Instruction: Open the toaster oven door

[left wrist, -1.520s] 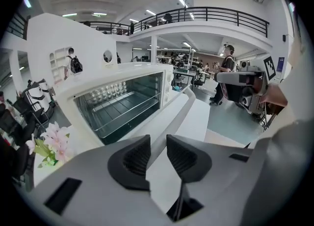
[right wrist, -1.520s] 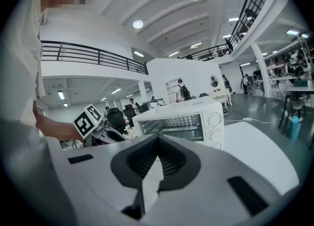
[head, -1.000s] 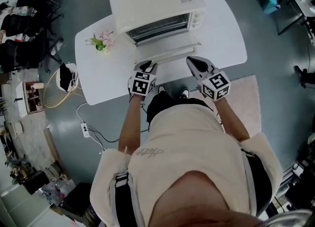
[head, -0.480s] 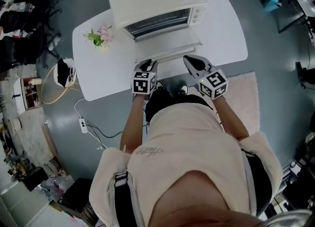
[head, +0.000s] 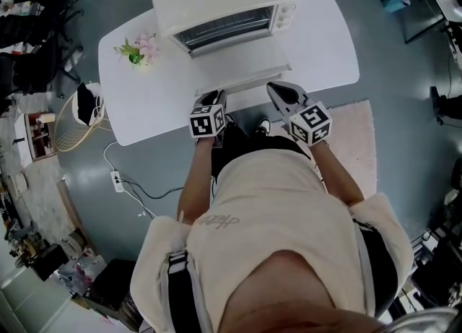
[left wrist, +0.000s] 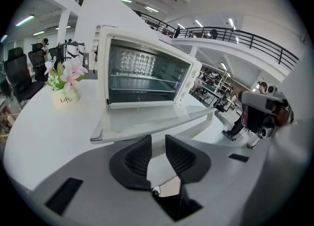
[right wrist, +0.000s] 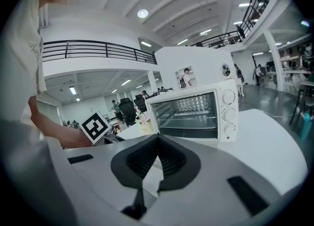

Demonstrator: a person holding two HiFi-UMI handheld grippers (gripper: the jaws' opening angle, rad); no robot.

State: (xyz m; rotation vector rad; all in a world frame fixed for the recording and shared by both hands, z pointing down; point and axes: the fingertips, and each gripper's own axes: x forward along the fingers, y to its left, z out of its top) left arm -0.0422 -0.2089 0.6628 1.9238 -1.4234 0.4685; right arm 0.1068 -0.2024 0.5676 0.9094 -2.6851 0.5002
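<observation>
Judging by the door point(head: 242, 64) lying flat in front of the toaster oven point(head: 224, 6), the opening is being taken as already done, and the step in hand is being read as clearing away. To do that well, both grippers are best drawn back from the lowered door without brushing its front edge or handle, since an upward knock could swing it shut; no pressure is being called for on the hinge. The toaster oven is sitting toward the far side of the white counter point(head: 144, 107), its cavity and rack exposed, with a small pot of flowers point(head: 137, 50) well apart at its left in the head view. The left gripper point(head: 213, 96) is being held just before the door's front edge, angled downward. Its jaws have just been closing a little, yet they are standing apart with nothing between them. The right gripper point(head: 278, 89) is being held near the door's right front corner, pointed more nearly level, its jaws brought together at the tips on nothing. Both forearms are being extended forward from the body.
</observation>
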